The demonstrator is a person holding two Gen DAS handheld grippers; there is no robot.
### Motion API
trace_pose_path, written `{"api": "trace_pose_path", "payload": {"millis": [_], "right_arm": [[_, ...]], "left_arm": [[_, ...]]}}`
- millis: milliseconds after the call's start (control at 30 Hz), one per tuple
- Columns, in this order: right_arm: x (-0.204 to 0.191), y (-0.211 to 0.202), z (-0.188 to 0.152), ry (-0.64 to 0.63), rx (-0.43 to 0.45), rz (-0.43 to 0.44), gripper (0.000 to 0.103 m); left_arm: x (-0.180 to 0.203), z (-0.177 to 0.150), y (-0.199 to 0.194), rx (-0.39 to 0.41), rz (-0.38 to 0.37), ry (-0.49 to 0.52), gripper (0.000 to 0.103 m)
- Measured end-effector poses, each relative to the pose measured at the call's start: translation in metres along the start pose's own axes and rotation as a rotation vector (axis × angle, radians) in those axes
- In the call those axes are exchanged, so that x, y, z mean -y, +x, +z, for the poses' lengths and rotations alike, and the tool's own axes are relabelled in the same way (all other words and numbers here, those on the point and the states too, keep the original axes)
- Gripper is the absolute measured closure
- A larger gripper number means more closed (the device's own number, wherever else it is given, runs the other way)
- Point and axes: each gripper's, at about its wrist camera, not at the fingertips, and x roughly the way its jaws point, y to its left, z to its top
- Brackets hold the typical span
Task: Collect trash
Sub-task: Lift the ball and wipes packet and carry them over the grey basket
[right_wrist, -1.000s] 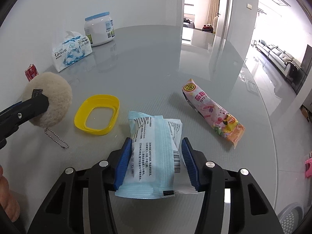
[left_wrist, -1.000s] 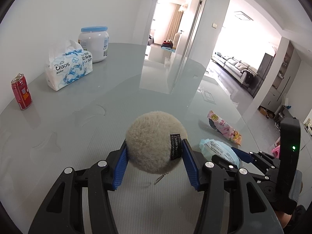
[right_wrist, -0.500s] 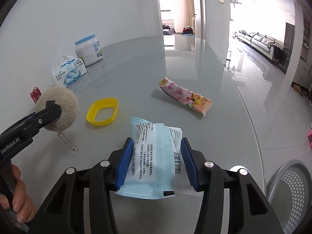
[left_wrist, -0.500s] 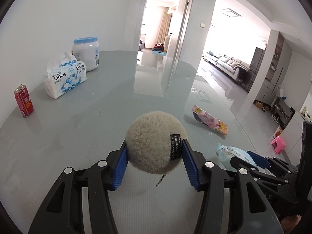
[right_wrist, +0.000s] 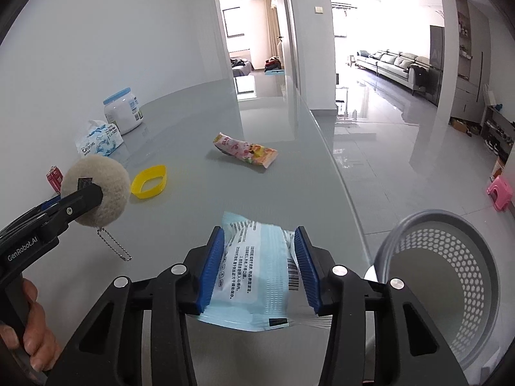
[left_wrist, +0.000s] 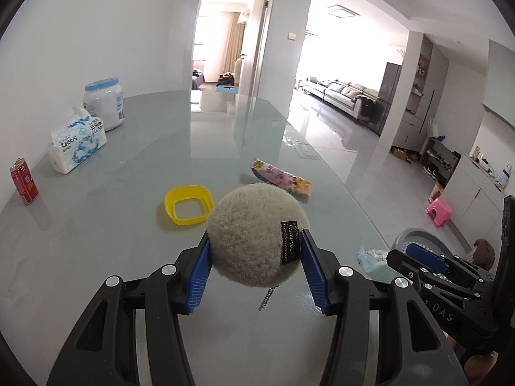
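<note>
Right wrist view: right gripper (right_wrist: pixel 259 268), fingers closing on blue wipes packet (right_wrist: pixel 257 273), held near mesh bin (right_wrist: pixel 444 286) at four o'clock, likely for dropping. Left wrist view: left gripper (left_wrist: pixel 256 265), half open, clamped around plush ball (left_wrist: pixel 257 234); bin barely shown. Snack wrapper (right_wrist: pixel 246 150) lay on bench (right_wrist: pixel 199 212).

Waste basket (right_wrist: pixel 450 289) cut off, lower right

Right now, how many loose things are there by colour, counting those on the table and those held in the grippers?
Blue and white: 3, jar, tissue pack, wipes packet
Red: 1, can
Yellow: 1, ring
Pink: 1, snack wrapper
Beige: 1, plush ball
Total: 7
</note>
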Motion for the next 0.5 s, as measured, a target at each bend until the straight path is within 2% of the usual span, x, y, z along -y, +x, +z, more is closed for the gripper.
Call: {"api": "trace_pose_path", "payload": {"millis": [33, 133, 300, 400, 500], "right_arm": [[0.006, -0.003, -0.002, 0.006, -0.002, -0.011, 0.079], [0.028, -0.011, -0.011, 0.054, 0.004, -0.028, 0.081], [0.067, -0.024, -0.026, 0.146, 0.010, -0.001, 0.085], [0.076, -0.029, -0.036, 0.165, -0.011, 0.021, 0.085], [0.070, -0.029, -0.041, 0.148, -0.029, 0.028, 0.085]], "left_arm": [[0.008, -0.001, 0.000, -0.003, -0.010, 0.011, 0.052], [0.032, -0.003, 0.003, -0.019, -0.052, 0.044, 0.052], [0.063, -0.008, 0.017, -0.070, -0.115, 0.081, 0.052], [0.073, -0.007, 0.021, -0.074, -0.122, 0.093, 0.052], [0.074, -0.004, 0.026, -0.073, -0.118, 0.092, 0.052]]}}
